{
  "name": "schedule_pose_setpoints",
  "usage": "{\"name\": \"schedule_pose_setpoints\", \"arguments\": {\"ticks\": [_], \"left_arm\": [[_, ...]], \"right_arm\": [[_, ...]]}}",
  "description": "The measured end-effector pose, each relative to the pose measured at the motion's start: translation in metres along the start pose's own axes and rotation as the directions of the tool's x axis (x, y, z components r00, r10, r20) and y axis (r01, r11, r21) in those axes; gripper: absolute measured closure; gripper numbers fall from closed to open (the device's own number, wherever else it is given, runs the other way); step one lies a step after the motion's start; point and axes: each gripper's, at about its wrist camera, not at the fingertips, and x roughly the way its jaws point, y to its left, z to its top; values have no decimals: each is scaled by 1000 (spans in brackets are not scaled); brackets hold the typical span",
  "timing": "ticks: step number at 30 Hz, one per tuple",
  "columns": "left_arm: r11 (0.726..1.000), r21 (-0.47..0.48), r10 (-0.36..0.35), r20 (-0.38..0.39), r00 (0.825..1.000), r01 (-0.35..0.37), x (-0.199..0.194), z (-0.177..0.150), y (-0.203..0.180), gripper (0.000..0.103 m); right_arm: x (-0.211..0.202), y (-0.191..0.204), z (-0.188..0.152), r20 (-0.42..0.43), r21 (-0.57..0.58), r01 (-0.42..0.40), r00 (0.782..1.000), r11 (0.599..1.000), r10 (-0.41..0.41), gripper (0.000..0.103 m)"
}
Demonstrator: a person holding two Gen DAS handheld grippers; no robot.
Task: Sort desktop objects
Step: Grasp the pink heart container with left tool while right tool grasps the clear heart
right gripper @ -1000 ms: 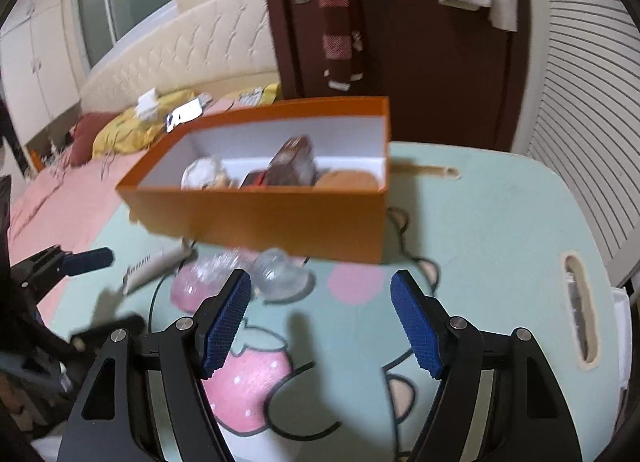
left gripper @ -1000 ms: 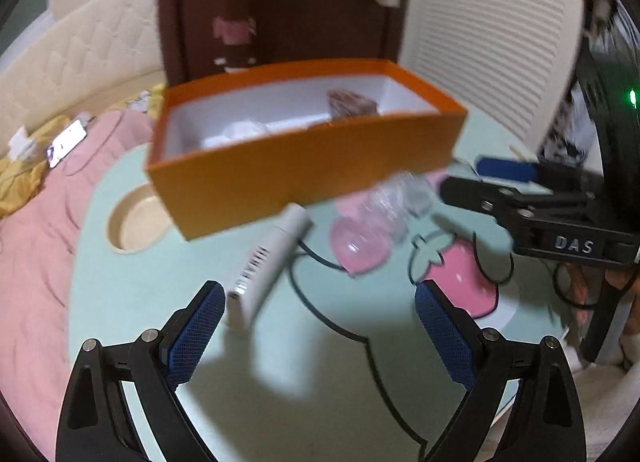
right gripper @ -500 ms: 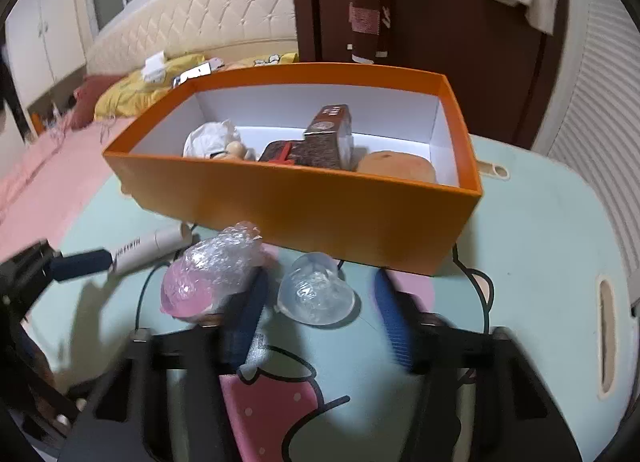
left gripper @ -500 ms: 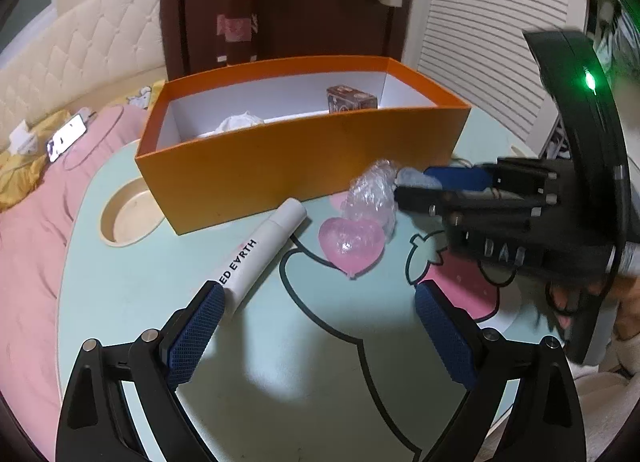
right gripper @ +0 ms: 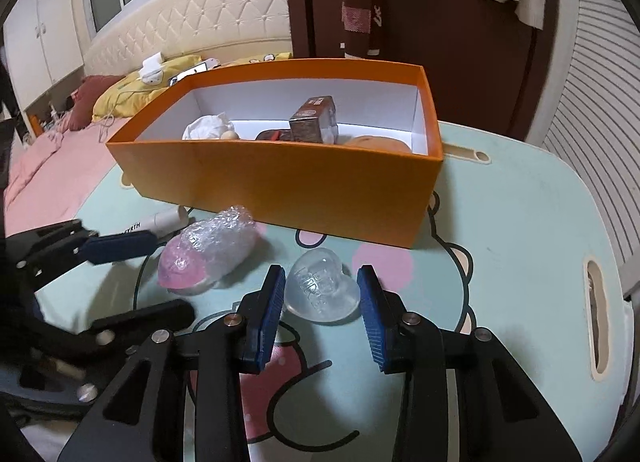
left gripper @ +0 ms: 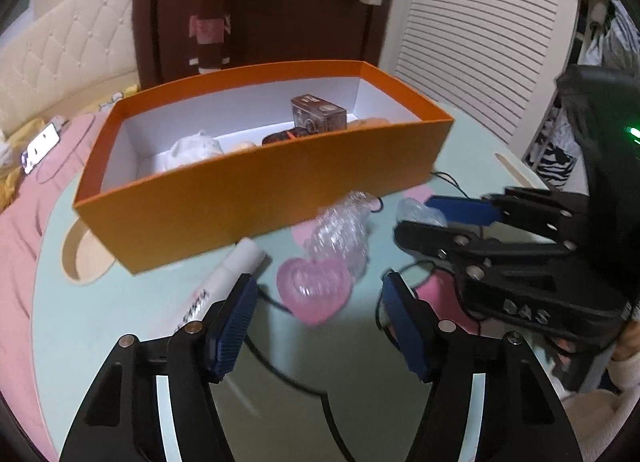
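Note:
On the mint cartoon table, a clear heart-shaped piece [right gripper: 322, 290] lies between the blue pads of my right gripper [right gripper: 320, 314], which is shut on its two sides. A pink heart [left gripper: 314, 294] with a wad of bubble wrap [left gripper: 340, 234] against it lies just ahead of my left gripper [left gripper: 318, 326]. That gripper is open, its pads wide of the heart. A white tube [left gripper: 228, 278] lies left of the pink heart. Behind stands the orange box [left gripper: 256, 178], holding a brown carton [right gripper: 314, 124], crumpled white paper and other small items. The left wrist view shows the right gripper [left gripper: 414, 218] at the right.
A thin black cable [left gripper: 280, 302] runs over the table under the hearts. The table has a slot handle [right gripper: 596, 326] near its right edge. A bed with a pink blanket [right gripper: 44, 166] lies to the left, and a dark door [right gripper: 420, 22] behind the box.
Both grippers moved forward toward the hearts. The right gripper's fingers narrowed from wide open onto the clear heart. The left gripper's pads came in around the pink heart.

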Motion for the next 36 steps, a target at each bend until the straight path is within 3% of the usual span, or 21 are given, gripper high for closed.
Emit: {"name": "schedule_pose_setpoints", "arguments": {"ticks": [4,5,7,10,18,36], "left_arm": [[1000,5,-7,-10,1000,7,11,8,2,43],[1000,2,-12,-9,1000,12,12,9,3,54],[1000,-3,-21,-7,1000,21,13,12,5,67],[999,4,-34,-10,999,34,9,9,5,67],[996,87,18,-2,1000,-18,-7,-13,-5,66],[999,33,24,70,997,-26,-33,-3,8,66]], "right_arm": [[0,-1,1,-3,10,-7,1000,1000,7,64],[0,-2,1,-5,15,-10,1000,1000,10,64],[-1,-3,2,-7,22,-17,1000,1000,17,64],[-1,-6,2,-7,32,-20,1000,999,20,64],[-2,-6,2,-8,39,-21,1000,999,21,64],[-13,-6,3,31,47,-24,999,999,22,64]]}}
